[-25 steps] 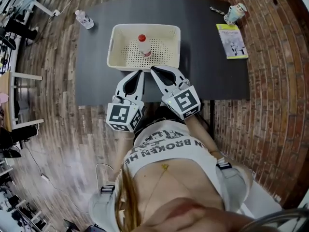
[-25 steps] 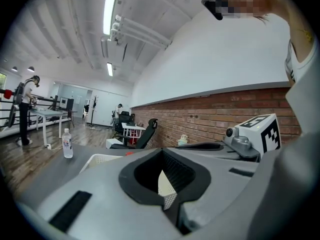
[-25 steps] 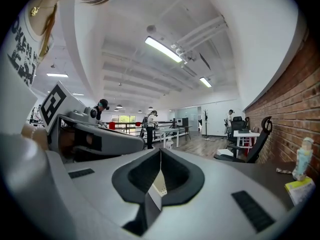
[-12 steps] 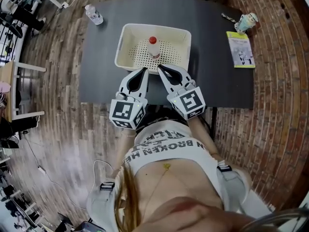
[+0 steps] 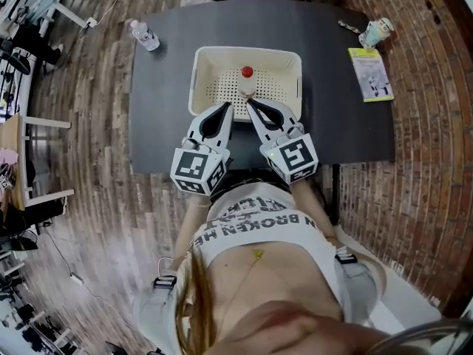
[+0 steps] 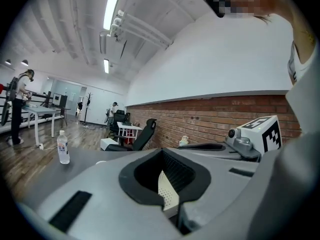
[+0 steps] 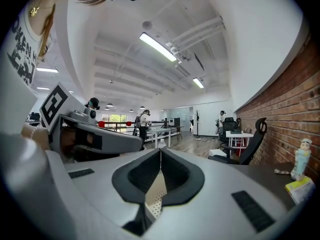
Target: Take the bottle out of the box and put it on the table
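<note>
Standing in box [image 5: 200, 80]: bottle [image 5: 247, 80]; left tongs [image 5: 228, 106], right tongs [image 5: 250, 103] closed, empty.

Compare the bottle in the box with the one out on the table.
Cap: the boxed bottle has a red cap; the table bottle a pale one. Place: the boxed bottle stands inside the white box; the table bottle stands on the bare table near its far left corner. Shared: both small, clear, upright.

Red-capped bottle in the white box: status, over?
Left gripper, right gripper: both shut, empty. Red-capped plastic bottle upright in white perforated box, untouched. Grippers at its near rim; nothing blocking.
</note>
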The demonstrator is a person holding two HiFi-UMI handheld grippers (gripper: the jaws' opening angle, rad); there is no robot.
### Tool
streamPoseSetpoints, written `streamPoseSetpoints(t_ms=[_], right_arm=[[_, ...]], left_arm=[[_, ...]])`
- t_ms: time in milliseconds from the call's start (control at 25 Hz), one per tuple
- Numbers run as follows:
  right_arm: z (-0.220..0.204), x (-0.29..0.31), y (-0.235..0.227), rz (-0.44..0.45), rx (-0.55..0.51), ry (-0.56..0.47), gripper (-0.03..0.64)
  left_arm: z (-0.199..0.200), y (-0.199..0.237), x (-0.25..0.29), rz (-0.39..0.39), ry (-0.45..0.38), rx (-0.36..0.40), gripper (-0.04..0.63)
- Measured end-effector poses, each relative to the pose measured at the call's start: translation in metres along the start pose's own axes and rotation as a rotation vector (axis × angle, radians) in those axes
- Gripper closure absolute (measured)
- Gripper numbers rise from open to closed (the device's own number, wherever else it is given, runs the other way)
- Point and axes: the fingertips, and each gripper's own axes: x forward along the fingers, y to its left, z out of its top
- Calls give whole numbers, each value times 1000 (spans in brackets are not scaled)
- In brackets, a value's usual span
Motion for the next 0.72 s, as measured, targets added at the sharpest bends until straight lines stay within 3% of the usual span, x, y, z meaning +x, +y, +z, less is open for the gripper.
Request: streamPoseSetpoints(t_ms=[720], right_arm=[[-15, 57, 10, -158, 20, 35, 607]], left_arm=[[-16, 63, -1, -151, 49, -4, 595]])
